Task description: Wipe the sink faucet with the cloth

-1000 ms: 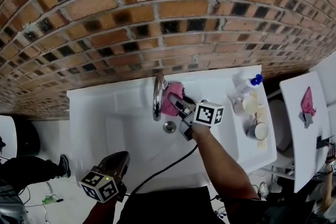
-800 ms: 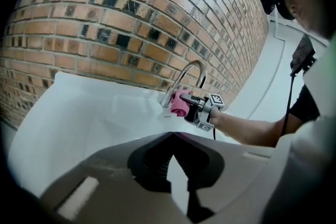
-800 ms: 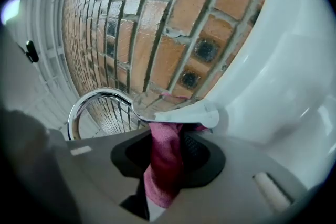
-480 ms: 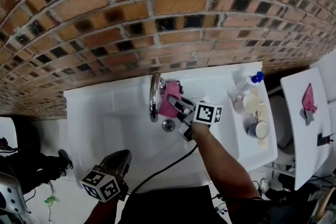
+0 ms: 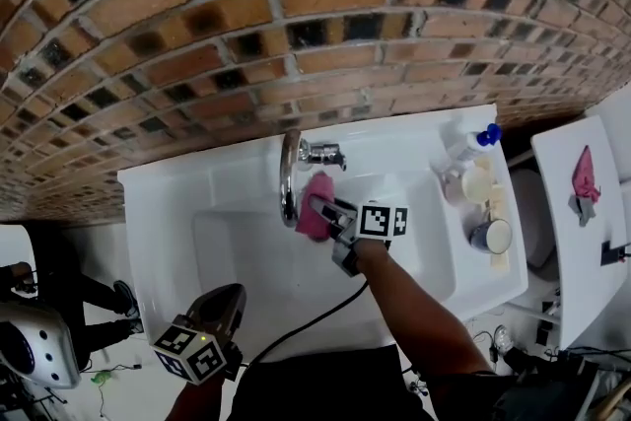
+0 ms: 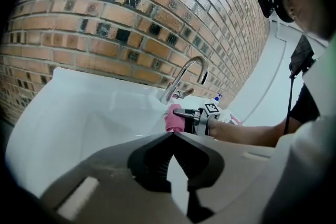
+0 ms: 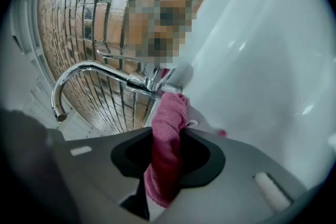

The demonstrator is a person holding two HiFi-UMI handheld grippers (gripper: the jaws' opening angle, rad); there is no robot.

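Observation:
A chrome faucet (image 5: 288, 180) arches over the white sink (image 5: 197, 202) against the brick wall; it also shows in the right gripper view, faucet (image 7: 100, 75). My right gripper (image 5: 328, 217) is shut on a pink cloth (image 5: 315, 208), whose folded end sits just right of the spout. In the right gripper view the cloth (image 7: 167, 139) hangs between the jaws, its tip just below the faucet base. My left gripper (image 5: 219, 313) hovers at the sink's near edge, shut and empty. From the left gripper view the cloth (image 6: 172, 117) is far ahead.
A spray bottle (image 5: 469, 146), a round container (image 5: 474, 184) and a mug (image 5: 490, 236) stand on the sink's right ledge. A white side surface (image 5: 572, 212) holds another pink item (image 5: 585, 175). A black cable (image 5: 306, 318) trails from my right gripper.
My right gripper has drawn the pink cloth away from the faucet base, toward me and slightly left, so the base and handle are now uncovered. The left gripper has barely moved.

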